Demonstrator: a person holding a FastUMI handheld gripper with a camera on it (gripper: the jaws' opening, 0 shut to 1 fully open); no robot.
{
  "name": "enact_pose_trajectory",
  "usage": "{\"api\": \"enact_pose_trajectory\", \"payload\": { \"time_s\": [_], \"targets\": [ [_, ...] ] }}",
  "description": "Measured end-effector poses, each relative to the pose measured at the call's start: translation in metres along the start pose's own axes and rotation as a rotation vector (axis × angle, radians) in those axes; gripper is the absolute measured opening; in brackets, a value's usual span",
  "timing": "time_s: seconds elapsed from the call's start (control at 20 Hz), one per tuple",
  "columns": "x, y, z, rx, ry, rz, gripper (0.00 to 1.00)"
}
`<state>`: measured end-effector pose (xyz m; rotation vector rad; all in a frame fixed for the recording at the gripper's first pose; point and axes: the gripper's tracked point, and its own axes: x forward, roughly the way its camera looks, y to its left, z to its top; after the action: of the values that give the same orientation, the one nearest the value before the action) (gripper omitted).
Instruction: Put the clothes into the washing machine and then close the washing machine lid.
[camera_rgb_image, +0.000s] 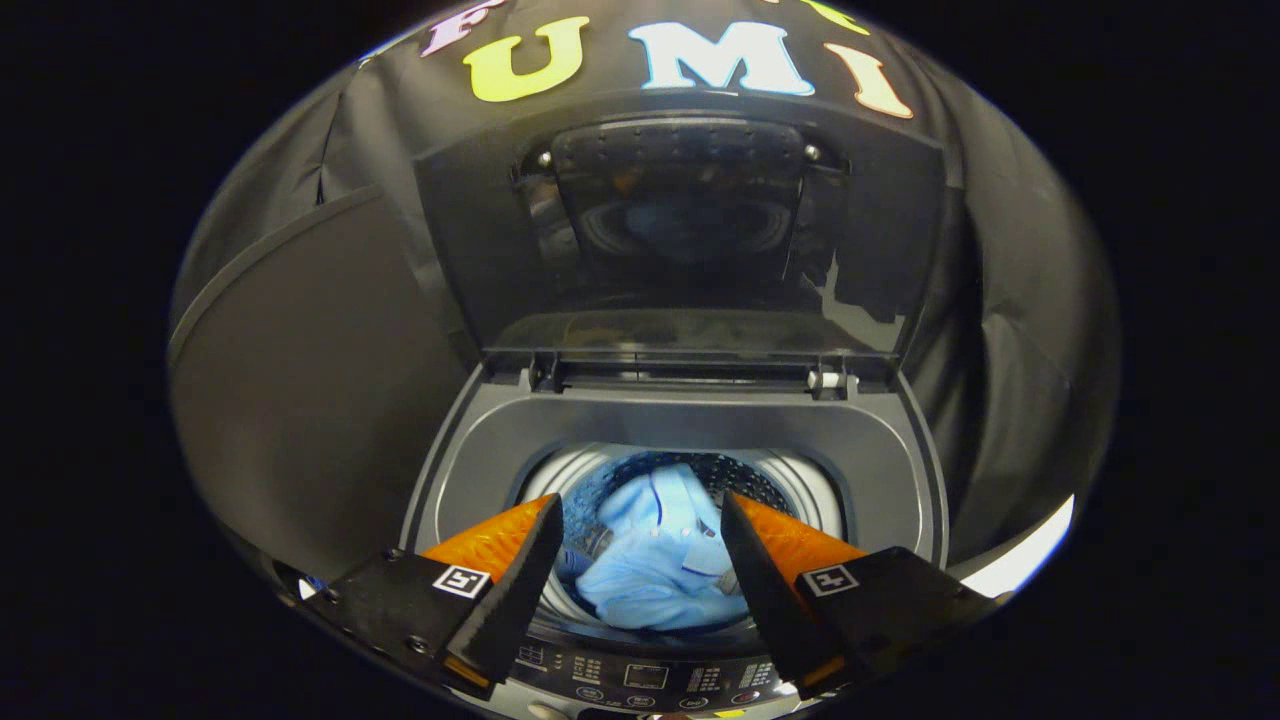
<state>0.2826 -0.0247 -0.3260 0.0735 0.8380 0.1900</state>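
We held the gripper (640, 520) above the washing machine (880, 450), its jaws spread wide and empty. The light blue clothes (650, 560) lay in the drum below. The lid (690, 220) stood upright, not yet closed.

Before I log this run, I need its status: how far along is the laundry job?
The light blue shirt already lies in the washer drum, so loading looks done. Nothing is in hand: the gripper hangs open above the drum, jaws apart around empty air. Left: the lid stands upright and needs closing.
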Motion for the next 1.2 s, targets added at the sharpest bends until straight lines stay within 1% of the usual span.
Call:
{"api": "enact_pose_trajectory", "payload": {
  "time_s": [0.2, 0.45, 0.7, 1.0, 1.2],
  "targets": [
    [-0.029, 0.004, 0.039, 0.006, -0.143, 0.017, 0.97],
    [-0.062, 0.008, 0.083, 0.006, -0.285, 0.028, 0.97],
    [-0.092, 0.007, 0.117, -0.057, -0.404, -0.007, 0.97],
    [-0.106, 0.008, 0.155, -0.088, -0.540, -0.033, 0.97],
    [-0.101, 0.006, 0.184, -0.083, -0.595, -0.050, 0.97]
  ]
}}
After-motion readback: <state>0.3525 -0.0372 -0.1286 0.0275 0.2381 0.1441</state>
